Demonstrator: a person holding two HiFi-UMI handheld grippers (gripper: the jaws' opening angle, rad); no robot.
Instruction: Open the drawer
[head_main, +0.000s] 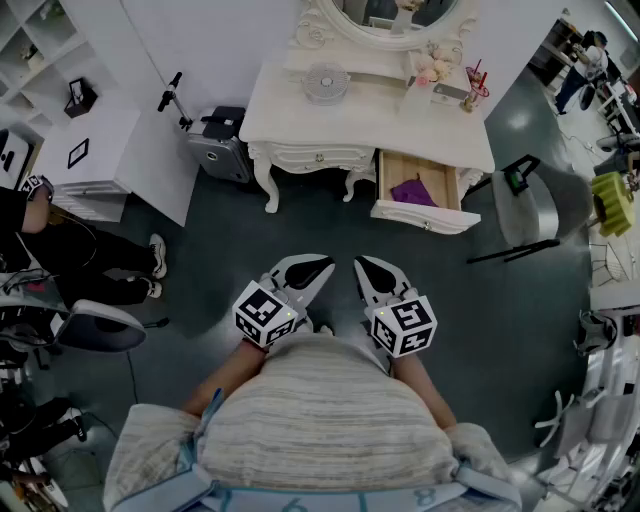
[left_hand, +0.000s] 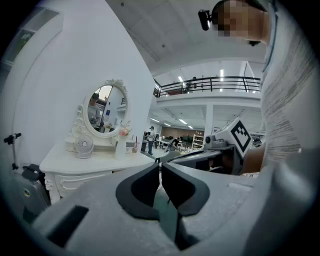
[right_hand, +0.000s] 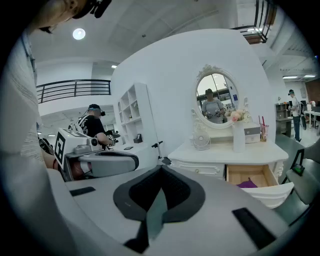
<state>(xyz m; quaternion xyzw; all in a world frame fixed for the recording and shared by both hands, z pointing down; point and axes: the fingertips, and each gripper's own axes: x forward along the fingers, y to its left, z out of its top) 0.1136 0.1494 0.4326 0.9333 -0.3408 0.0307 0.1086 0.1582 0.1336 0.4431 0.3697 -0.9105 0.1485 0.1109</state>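
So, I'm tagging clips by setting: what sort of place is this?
Probably a staged bedroom corner inside a large open hall or lab, not a home: an ornate white dressing table with an oval mirror stands near a black-railed mezzanine over a bright, open workspace.

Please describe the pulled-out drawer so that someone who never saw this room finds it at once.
Find the white carved dressing table with an oval mirror. Its white-fronted drawer at the right in the head view is the one: unlike the shut white drawer beside it, it stands pulled out, showing a bare wooden inside with a purple cloth.
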